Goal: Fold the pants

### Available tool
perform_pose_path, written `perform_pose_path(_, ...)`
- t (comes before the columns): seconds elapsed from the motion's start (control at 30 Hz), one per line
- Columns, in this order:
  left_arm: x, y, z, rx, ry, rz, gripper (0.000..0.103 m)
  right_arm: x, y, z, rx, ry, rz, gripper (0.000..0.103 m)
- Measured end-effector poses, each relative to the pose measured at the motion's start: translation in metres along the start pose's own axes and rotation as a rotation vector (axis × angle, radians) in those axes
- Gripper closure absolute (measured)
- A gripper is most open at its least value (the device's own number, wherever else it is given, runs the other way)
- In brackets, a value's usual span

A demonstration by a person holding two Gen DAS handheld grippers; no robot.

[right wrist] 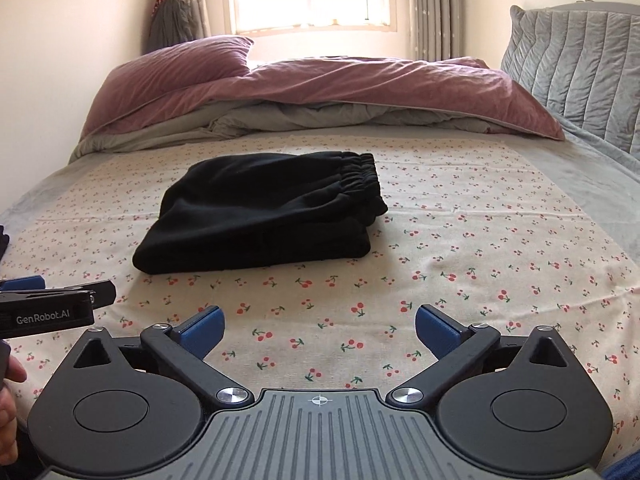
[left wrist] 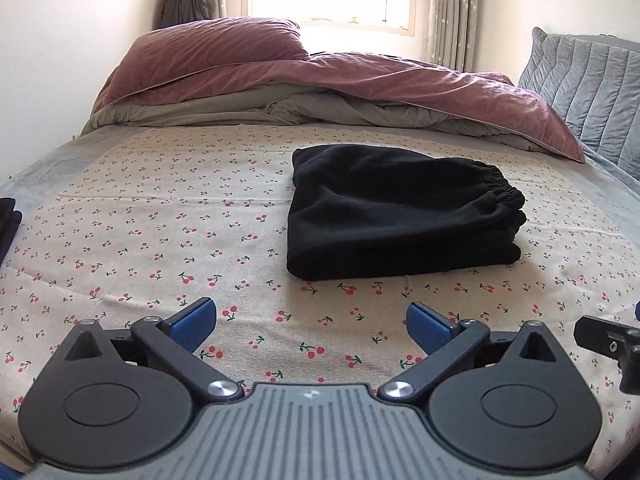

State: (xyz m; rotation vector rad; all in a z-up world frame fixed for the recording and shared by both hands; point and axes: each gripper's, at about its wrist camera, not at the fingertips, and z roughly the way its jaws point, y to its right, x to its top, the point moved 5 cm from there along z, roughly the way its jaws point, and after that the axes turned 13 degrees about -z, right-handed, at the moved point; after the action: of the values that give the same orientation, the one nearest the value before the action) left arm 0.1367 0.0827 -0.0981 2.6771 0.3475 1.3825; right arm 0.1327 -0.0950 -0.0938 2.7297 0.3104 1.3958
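Observation:
Black pants (left wrist: pixel 400 212) lie folded in a compact stack on the cherry-print sheet (left wrist: pixel 160 240), elastic waistband facing right. They also show in the right wrist view (right wrist: pixel 264 216). My left gripper (left wrist: pixel 311 322) is open and empty, held above the sheet in front of the pants. My right gripper (right wrist: pixel 318 330) is open and empty, also short of the pants. The left gripper's body (right wrist: pixel 52 308) shows at the left edge of the right wrist view; the right gripper's body (left wrist: pixel 608 344) shows at the right edge of the left wrist view.
A mauve duvet (left wrist: pixel 340 80) with grey lining and a mauve pillow (left wrist: pixel 216 48) are heaped at the far end of the bed. A grey quilted pillow (left wrist: pixel 580 80) stands at the right. A dark cloth (left wrist: pixel 8 216) lies at the left edge.

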Motion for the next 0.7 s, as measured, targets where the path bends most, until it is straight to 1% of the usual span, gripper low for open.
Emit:
perform_pose_path(0.13, -0.003, 0.004, 0.002, 0.005, 0.003, 0.018, 0.007, -0.006, -0.002, 0.007, -0.012, -0.038, -0.024, 0.0)
perform_pose_path(0.37, -0.012, 0.011, 0.008, 0.027, -0.016, 0.04, 0.007, -0.013, 0.005, 0.013, -0.016, -0.085, 0.014, 0.0)
perform_pose_path(0.57, -0.016, 0.015, 0.011, 0.031, -0.058, 0.054, 0.007, -0.014, 0.009, 0.012, -0.025, -0.09, 0.025, 0.0)
perform_pose_path(0.7, -0.016, 0.015, 0.012, 0.019, -0.06, 0.036, 0.007, -0.014, 0.007, 0.012, -0.02, -0.088, 0.018, 0.0)
